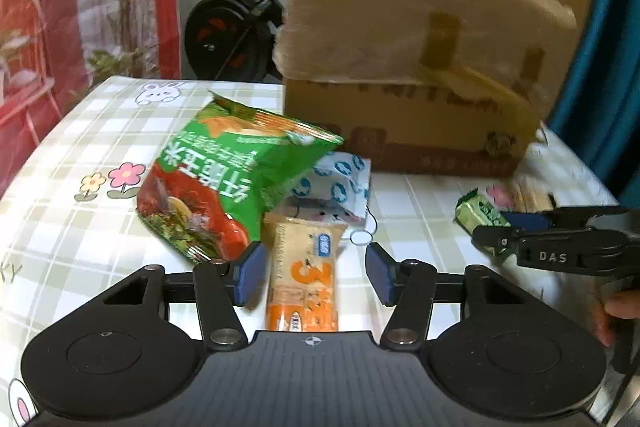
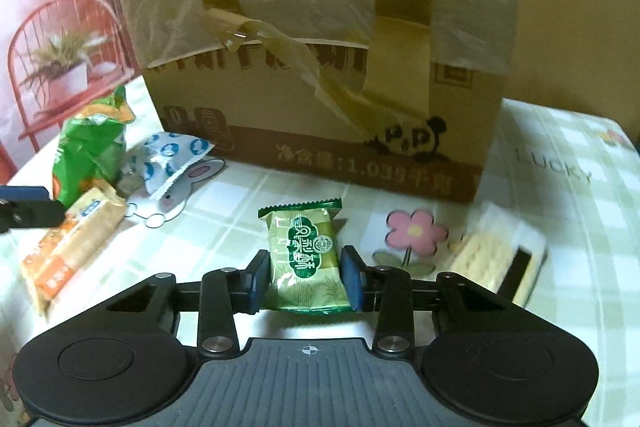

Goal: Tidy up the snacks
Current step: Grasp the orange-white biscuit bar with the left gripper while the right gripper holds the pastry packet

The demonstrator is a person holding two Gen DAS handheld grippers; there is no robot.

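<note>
A green-and-red snack bag (image 1: pixel 224 183) and orange cracker pack (image 1: pixel 304 275) lie on a pale green checked tablecloth (image 1: pixel 80 227).

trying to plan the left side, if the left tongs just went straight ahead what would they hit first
The orange cracker packet, already lying between the open left tongs. Past it in the same line sits the blue-and-white sachet, then the cardboard box; depth between those is hard to judge.

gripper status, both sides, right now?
left gripper: open, jaws either side of the orange cracker pack, not clamped.
right gripper: jaws against the green pastry packet, appears shut on it.
</note>
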